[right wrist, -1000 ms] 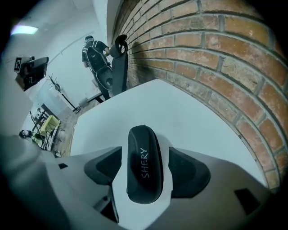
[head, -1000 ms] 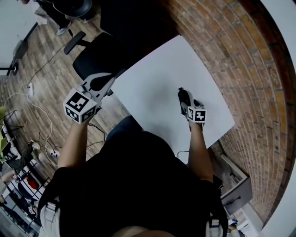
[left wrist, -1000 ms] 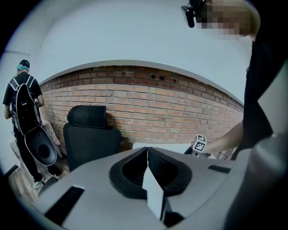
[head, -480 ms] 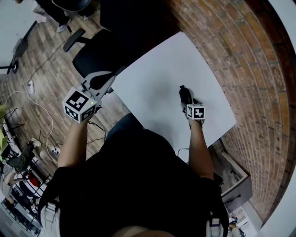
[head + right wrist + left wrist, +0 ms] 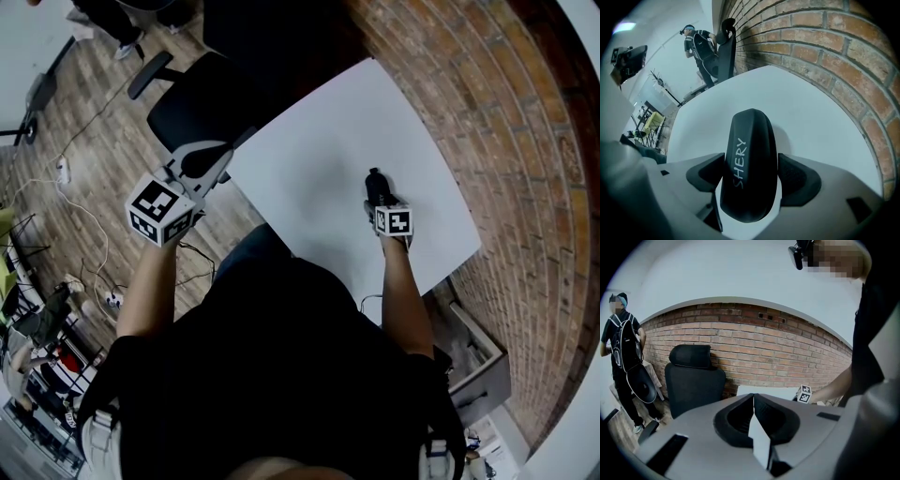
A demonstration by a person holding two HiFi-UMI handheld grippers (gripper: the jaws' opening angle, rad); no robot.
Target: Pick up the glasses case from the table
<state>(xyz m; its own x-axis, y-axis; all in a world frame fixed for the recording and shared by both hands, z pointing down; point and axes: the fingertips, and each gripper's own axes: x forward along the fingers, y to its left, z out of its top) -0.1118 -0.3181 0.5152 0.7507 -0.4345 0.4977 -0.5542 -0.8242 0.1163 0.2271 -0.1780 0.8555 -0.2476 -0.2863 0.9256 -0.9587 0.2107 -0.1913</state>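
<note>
The black glasses case (image 5: 750,140) lies on the white desk (image 5: 811,117) beside the brick wall (image 5: 825,42). It sits between the right gripper's (image 5: 751,177) jaws, which stand wide apart and do not press on it. The left gripper (image 5: 753,414) hovers beside the desk, jaws together and empty.

A black padded office chair (image 5: 192,117) stands on the brown wood-plank floor (image 5: 89,131), close to a red brick wall (image 5: 506,122). White cables (image 5: 84,220) trail across the boards. A person wearing a black backpack (image 5: 623,348) stands near the chair.
</note>
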